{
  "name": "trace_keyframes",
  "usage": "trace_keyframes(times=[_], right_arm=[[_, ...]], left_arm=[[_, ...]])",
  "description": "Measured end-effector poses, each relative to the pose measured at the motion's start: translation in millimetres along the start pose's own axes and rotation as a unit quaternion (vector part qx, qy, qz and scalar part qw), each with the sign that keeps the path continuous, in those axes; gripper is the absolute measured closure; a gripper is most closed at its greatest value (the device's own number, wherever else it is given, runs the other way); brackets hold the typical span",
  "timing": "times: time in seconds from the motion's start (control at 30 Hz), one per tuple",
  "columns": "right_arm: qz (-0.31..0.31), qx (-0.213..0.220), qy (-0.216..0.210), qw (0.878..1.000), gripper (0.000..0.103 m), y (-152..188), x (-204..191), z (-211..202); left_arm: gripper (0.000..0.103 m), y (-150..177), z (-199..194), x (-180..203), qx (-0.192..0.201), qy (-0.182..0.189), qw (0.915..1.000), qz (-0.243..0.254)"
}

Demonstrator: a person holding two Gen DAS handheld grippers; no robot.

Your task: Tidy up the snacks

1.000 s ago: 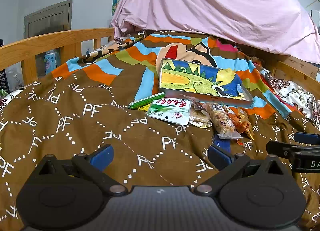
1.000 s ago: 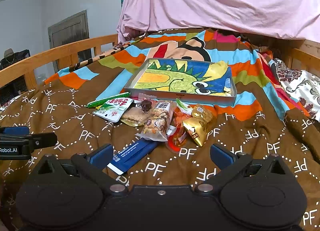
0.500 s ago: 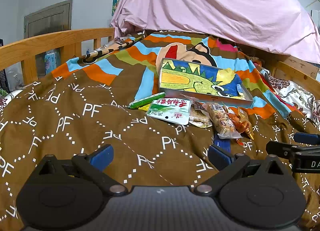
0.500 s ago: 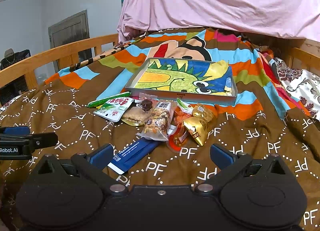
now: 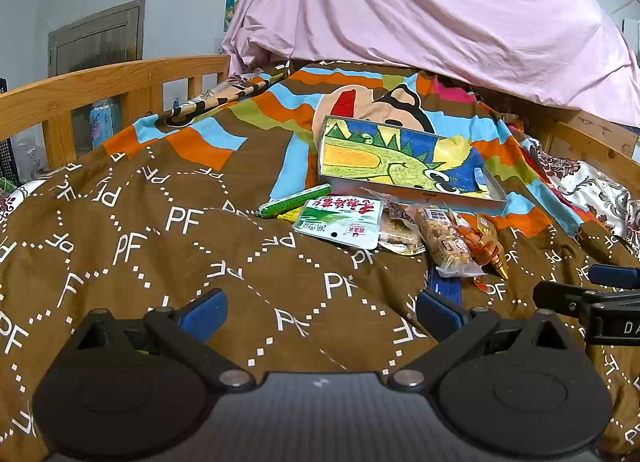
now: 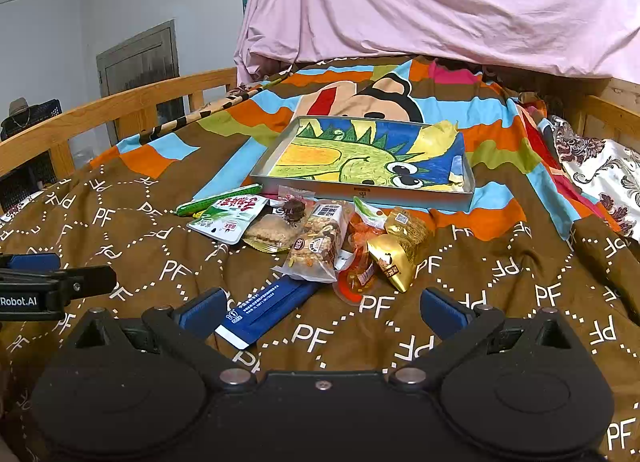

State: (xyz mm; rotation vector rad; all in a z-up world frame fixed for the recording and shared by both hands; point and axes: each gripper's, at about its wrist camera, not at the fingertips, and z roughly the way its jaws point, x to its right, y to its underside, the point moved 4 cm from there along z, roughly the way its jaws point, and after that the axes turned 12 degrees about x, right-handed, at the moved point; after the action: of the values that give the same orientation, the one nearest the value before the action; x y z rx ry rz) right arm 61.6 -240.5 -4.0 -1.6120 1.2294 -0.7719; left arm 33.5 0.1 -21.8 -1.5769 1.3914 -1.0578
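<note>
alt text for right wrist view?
Open right gripper hovers over a brown blanket, facing a pile of snacks with a blue packet nearest. Behind them lies an empty tray with a dragon drawing.

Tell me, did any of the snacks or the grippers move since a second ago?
Nothing visibly changed. The left gripper and right gripper hang open above the blanket, holding nothing. The snacks, like the blue packet and the green stick, lie in front of the tray, none inside it.
</note>
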Motion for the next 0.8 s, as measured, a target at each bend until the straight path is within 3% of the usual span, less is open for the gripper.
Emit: trace_keyframes(times=[0.8], right_arm=[[-0.002, -0.011, -0.003, 1.000, 0.000, 4.6, 0.6, 5.9]], left_arm=[[0.000, 2.2, -0.3, 1.6, -0.013, 0.017, 0.9997, -0.011]])
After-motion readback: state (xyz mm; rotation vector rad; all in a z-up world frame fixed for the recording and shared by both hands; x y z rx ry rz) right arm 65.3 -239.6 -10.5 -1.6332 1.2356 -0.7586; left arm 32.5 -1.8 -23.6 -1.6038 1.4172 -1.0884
